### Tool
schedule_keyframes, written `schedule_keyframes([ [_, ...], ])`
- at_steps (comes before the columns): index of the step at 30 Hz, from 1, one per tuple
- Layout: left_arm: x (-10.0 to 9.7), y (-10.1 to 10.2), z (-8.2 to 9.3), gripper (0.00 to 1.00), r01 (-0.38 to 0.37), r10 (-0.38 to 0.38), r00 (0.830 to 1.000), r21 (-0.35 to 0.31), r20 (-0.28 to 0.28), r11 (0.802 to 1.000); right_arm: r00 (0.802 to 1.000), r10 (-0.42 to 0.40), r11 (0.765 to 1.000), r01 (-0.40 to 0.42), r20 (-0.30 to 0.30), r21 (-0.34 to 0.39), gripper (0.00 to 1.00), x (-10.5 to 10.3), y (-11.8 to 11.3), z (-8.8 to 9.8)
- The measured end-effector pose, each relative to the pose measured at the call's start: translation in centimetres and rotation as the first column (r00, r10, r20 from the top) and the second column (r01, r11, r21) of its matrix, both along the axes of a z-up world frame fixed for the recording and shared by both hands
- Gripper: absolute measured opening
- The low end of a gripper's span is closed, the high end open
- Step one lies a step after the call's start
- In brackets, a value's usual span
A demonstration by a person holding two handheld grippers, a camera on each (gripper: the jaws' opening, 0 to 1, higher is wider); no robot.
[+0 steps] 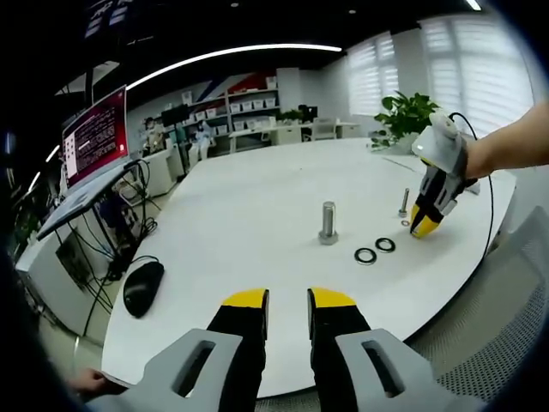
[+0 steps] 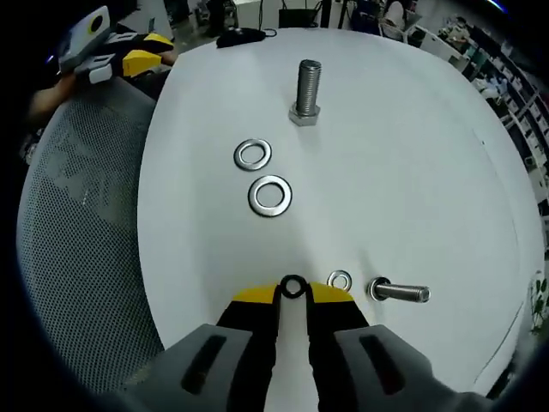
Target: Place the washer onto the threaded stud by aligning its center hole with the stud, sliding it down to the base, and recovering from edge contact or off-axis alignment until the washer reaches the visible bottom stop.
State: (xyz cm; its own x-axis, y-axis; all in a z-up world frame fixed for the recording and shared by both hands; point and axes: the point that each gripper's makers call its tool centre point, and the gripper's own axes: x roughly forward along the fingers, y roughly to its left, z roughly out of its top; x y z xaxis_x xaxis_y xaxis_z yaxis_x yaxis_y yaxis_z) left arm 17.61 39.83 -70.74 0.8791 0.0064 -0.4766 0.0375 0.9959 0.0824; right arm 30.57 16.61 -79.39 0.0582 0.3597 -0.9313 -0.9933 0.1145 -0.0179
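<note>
Steel, thin and likely slippery, a small washer (image 2: 293, 287) is pinched by its rim between the nearly closed right gripper (image 2: 292, 294), near the small stud (image 2: 400, 293); the left gripper (image 1: 287, 300) hangs slightly parted, holding nothing.

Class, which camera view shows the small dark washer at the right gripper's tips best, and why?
The right gripper view: the small dark ring washer sits close up between the right gripper tips. In the left gripper view that gripper is distant, tips on the white table, and the washer cannot be made out.
</note>
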Motion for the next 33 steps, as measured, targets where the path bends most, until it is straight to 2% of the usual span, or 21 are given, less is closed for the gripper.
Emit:
schedule_keyframes([
  [4, 0.0, 0.0, 0.0, 0.16, -0.001, 0.001, 1.000, 0.000, 0.001, 1.000, 0.997, -0.079, 0.995, 0.078, 0.007, 0.059, 0.14, 0.6, -0.3, 1.2],
  [8, 0.0, 0.0, 0.0, 0.16, -0.001, 0.001, 1.000, 0.000, 0.000, 1.000, 0.993, -0.120, 0.988, 0.118, 0.016, 0.097, 0.14, 1.1, -0.9, 2.1],
  [15, 0.0, 0.0, 0.0, 0.16, -0.002, 0.002, 1.000, 0.000, -0.002, 1.000, 0.976, -0.201, 0.968, 0.186, 0.080, 0.167, 0.14, 2.8, -1.8, 4.2],
  [23, -0.1, 0.0, 0.0, 0.16, -0.003, 0.003, 1.000, 0.000, -0.003, 1.000, 0.952, -0.274, 0.942, 0.236, 0.140, 0.237, 0.14, 4.1, -1.7, 6.2],
  [25, -0.1, 0.0, 0.0, 0.16, -0.004, 0.004, 1.000, 0.000, -0.003, 1.000, 0.944, -0.283, 0.939, 0.237, 0.168, 0.247, 0.14, 4.4, -1.7, 6.5],
  [28, -0.1, 0.1, -0.1, 0.16, -0.005, 0.005, 1.000, 0.000, -0.003, 1.000, 0.934, -0.310, 0.928, 0.256, 0.180, 0.270, 0.14, 4.9, -1.6, 6.8],
  [33, -0.1, 0.1, 0.0, 0.16, -0.006, 0.006, 1.000, 0.000, -0.002, 1.000, 0.926, -0.317, 0.927, 0.258, 0.203, 0.270, 0.14, 5.8, -1.5, 6.9],
])
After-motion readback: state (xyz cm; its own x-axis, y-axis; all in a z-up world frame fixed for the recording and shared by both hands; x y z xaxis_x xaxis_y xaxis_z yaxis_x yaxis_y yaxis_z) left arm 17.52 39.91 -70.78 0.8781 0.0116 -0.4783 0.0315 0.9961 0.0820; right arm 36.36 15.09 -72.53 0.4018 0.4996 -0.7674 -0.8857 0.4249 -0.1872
